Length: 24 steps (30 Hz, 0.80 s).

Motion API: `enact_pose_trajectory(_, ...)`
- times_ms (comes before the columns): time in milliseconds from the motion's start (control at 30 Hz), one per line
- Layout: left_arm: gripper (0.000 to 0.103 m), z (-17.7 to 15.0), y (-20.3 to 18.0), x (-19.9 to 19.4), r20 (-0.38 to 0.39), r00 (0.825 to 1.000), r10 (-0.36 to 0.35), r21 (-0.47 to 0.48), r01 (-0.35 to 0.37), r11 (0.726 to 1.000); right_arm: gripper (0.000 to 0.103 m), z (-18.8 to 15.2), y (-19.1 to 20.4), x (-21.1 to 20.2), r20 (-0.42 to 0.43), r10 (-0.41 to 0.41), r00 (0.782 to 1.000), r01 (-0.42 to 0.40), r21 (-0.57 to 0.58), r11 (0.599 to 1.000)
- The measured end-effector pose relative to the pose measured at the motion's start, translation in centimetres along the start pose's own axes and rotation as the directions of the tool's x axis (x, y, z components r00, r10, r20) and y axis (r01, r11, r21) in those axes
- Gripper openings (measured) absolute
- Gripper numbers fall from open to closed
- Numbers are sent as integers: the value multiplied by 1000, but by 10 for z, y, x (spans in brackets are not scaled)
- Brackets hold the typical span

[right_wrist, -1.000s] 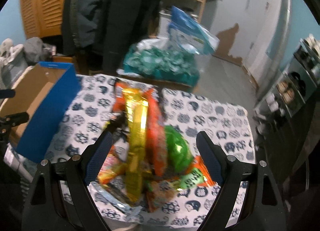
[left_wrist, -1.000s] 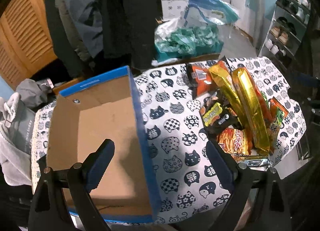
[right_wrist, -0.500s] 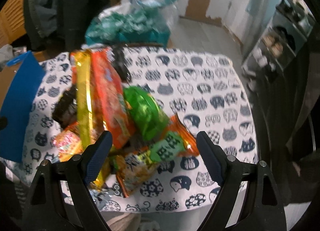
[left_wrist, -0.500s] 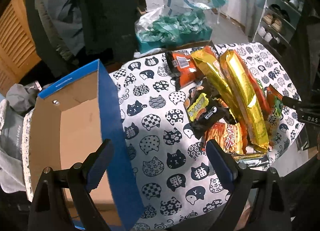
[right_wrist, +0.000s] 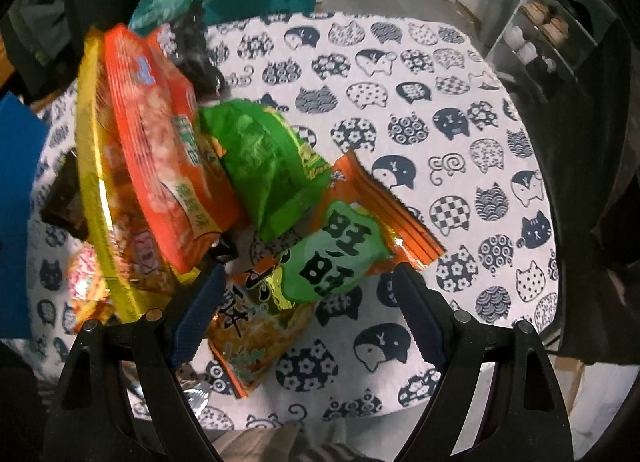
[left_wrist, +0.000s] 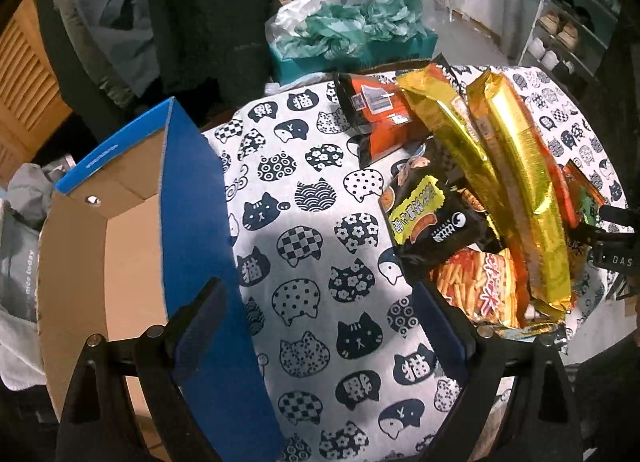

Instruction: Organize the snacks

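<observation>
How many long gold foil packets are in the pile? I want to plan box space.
2. One long gold foil packet lies beside the orange-and-black bag; the other long gold foil packet lies right of it, toward the table edge. More may be hidden underneath.

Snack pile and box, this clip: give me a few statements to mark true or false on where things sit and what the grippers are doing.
1. The box holds no snacks in the part that shows. True.
2. The left gripper grips a gold pack. False: its jaws are open and hold nothing; the gold packs lie in the pile.
3. The snacks lie on a cat-print cloth. True.
4. The green bag is inside the box. False: it lies in the pile on the cloth.
5. The right gripper is shut. False: its jaws are open above the pile's near edge.
</observation>
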<state>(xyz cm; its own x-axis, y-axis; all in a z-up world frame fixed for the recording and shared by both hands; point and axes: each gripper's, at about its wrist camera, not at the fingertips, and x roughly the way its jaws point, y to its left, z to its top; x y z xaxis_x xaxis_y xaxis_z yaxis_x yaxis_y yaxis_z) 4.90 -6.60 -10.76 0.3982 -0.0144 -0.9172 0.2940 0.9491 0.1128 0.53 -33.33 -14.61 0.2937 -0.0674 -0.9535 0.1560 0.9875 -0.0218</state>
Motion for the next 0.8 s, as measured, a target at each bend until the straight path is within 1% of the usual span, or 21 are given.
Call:
enact_pose_trajectory(67,94,3,-2,5,-4,1000,-4,7,5,1000,83,1,2,6,-8,6,1000,-6,-16,1000)
enact_pose_trajectory(100,94,5,-3,8,-7,1000,-10,10,10,1000,79,2,2,9,-13,4,1000,-4,-29,1000)
enact_pose_trajectory(133,94,5,-4,10,-9,1000,-13,12,13,1000,71,2,2,10,-16,1,1000,-2,-40,999)
enact_pose_trajectory(167,94,7,-4,12,-12,1000,-17,13,17,1000,67,2,2,11,-22,-3,1000,2,-55,998)
enact_pose_trajectory(267,94,12,-7,17,-19,1000,-22,15,22,1000,62,3,-3,12,-22,-17,1000,15,-86,996)
enact_pose_trajectory(367,94,22,-9,19,-18,999,-36,4,36,999,51,8,-12,13,-11,-76,997,74,-112,991)
enact_pose_trajectory(467,94,31,-12,20,-13,997,-70,-18,70,997,46,12,-23,13,8,-144,990,144,-133,981)
enact_pose_trajectory(533,94,40,-14,21,-15,996,-83,-29,83,996,47,13,-32,14,15,-169,985,170,-135,976)
enact_pose_trajectory(567,94,44,-16,21,-13,996,-89,-36,89,995,47,14,-37,15,14,-165,986,166,-125,978)
enact_pose_trajectory(667,94,55,-20,27,-24,992,-124,-61,123,991,48,17,-52,16,11,-101,995,101,-63,993)
enact_pose_trajectory(767,94,63,-27,37,-48,986,-158,-82,153,985,63,14,-62,23,-12,6,1000,-6,24,1000)
enact_pose_trajectory(800,94,65,-30,42,-59,985,-163,-83,158,984,64,13,-64,27,-24,29,999,-28,46,999)
